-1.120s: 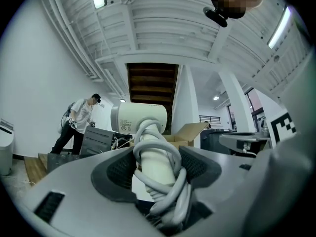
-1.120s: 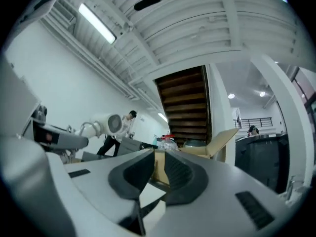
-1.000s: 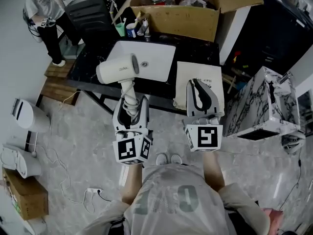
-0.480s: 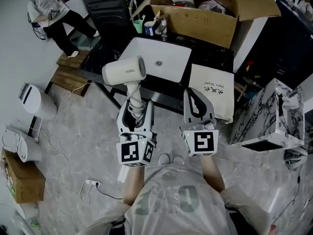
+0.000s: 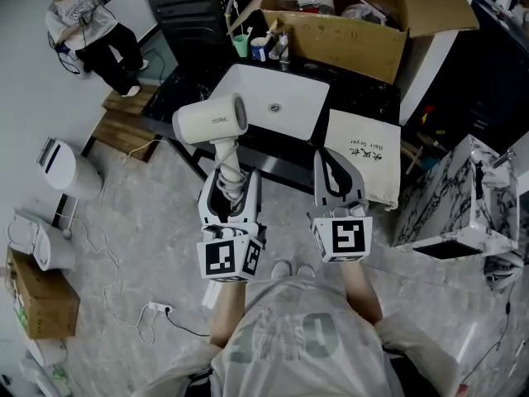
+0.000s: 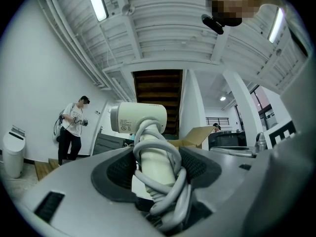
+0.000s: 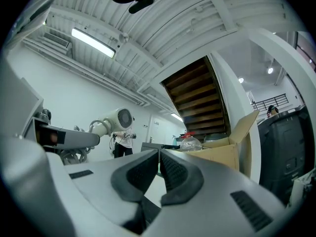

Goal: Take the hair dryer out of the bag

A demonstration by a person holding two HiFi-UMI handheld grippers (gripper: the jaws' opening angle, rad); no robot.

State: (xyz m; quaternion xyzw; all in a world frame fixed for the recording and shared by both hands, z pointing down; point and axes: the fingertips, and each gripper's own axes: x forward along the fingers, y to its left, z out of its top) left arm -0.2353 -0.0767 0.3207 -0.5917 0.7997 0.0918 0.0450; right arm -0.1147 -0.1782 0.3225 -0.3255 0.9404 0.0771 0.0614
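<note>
The white hair dryer (image 5: 208, 121) is out of the bag, held up in front of the sink with its grey cord wound round the handle (image 5: 227, 168). My left gripper (image 5: 230, 188) is shut on that wrapped handle; in the left gripper view the hair dryer (image 6: 138, 117) stands upright between the pads (image 6: 121, 169). The cream cloth bag (image 5: 364, 155) lies flat on the black counter, right of the sink. My right gripper (image 5: 331, 160) hovers at the bag's near-left edge, shut with nothing in it; its pads (image 7: 140, 174) meet in the right gripper view, where the hair dryer (image 7: 111, 121) shows at the left.
A white sink (image 5: 277, 106) is set in the black counter (image 5: 364, 98). Behind it stand cups (image 5: 252, 48) and an open cardboard box (image 5: 355, 23). A marble-patterned cabinet (image 5: 450, 197) is at the right. A person (image 5: 87, 31) stands far left, and white appliances (image 5: 62, 168) and cables lie on the floor.
My right gripper has drawn back from over the bag to its near-left edge. My left gripper still holds the hair dryer in much the same place.
</note>
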